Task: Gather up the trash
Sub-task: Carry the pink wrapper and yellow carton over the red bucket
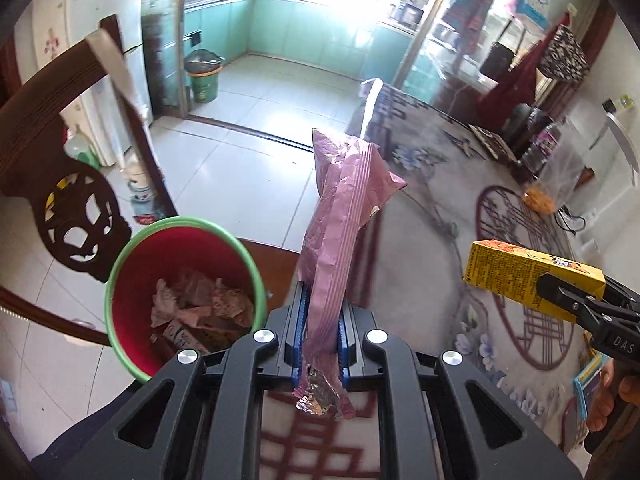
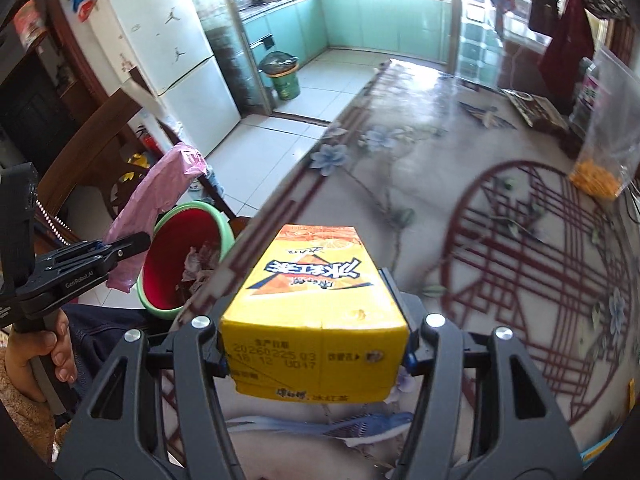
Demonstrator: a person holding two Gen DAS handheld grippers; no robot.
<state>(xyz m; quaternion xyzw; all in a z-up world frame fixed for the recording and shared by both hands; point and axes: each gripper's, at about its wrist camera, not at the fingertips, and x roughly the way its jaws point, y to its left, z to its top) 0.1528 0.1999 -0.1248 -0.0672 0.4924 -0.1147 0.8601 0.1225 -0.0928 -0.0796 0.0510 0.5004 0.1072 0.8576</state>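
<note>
My left gripper [image 1: 320, 312] is shut on a crumpled pink foil wrapper [image 1: 344, 216], which sticks up and forward from the jaws beside the table edge. Left of it stands a red bin with a green rim [image 1: 120, 272], holding several crumpled wrappers and a carton. My right gripper [image 2: 316, 350] is shut on a yellow drink carton [image 2: 312, 288], held above the patterned tablecloth [image 2: 500, 240]. The carton [image 1: 524, 276] and right gripper [image 1: 560, 292] also show at the right of the left wrist view. The left gripper [image 2: 132, 244], wrapper [image 2: 156, 192] and bin [image 2: 180, 256] appear at the left of the right wrist view.
A dark carved wooden chair [image 1: 60, 184] stands left of the bin. A clear bag with orange contents [image 2: 600, 168] and a patterned box [image 2: 536, 108] sit on the far side of the table. Beyond lie a tiled floor, a white fridge [image 2: 168, 60] and a green kitchen bin [image 2: 284, 76].
</note>
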